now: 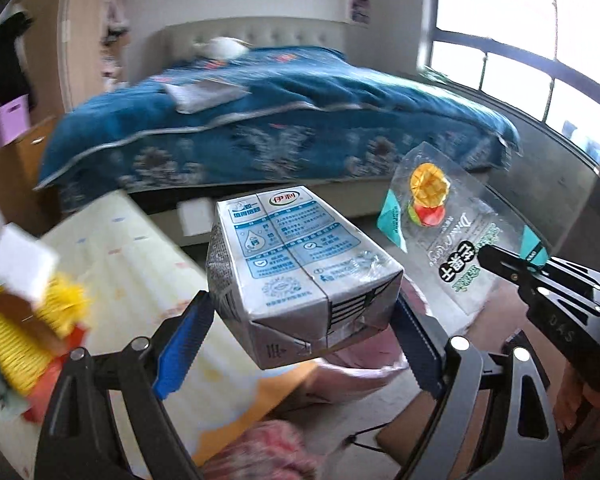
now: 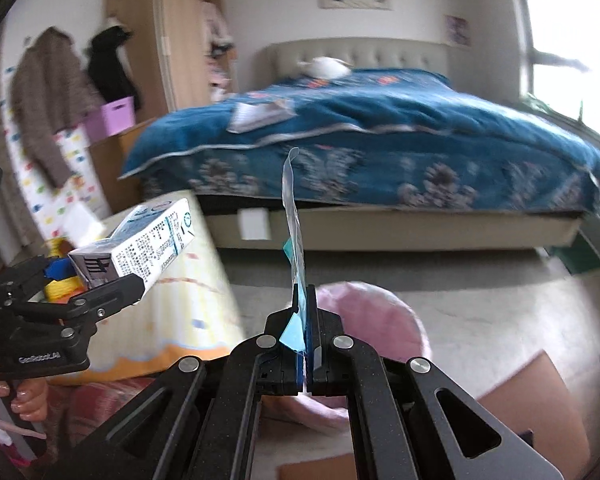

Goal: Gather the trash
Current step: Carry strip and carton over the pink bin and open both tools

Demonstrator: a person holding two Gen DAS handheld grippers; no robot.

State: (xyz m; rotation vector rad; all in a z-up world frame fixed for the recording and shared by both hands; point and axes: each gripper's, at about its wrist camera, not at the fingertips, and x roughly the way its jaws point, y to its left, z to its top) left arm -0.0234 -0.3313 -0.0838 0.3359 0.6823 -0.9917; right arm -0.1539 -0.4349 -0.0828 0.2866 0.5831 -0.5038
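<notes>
My left gripper [image 1: 304,322] is shut on a grey and blue milk carton [image 1: 296,264], held in the air between its blue pads. The carton also shows in the right wrist view [image 2: 140,246], at the left. My right gripper [image 2: 306,312] is shut on a clear plastic snack bag [image 2: 294,220], seen edge-on and standing upright. In the left wrist view the bag [image 1: 452,224] shows a fruit picture and printed text, held at its corner by the right gripper [image 1: 496,260]. A pink bin [image 2: 380,320] sits on the floor below both grippers.
A bed with a blue quilt [image 1: 284,120] fills the far side. A low table with a pale patterned cloth [image 1: 140,264] stands at left, carrying yellow and red items [image 1: 28,332]. A wardrobe [image 2: 160,40], hanging coats and a purple box [image 2: 118,116] stand at the left. Brown cardboard [image 2: 536,408] lies at the right.
</notes>
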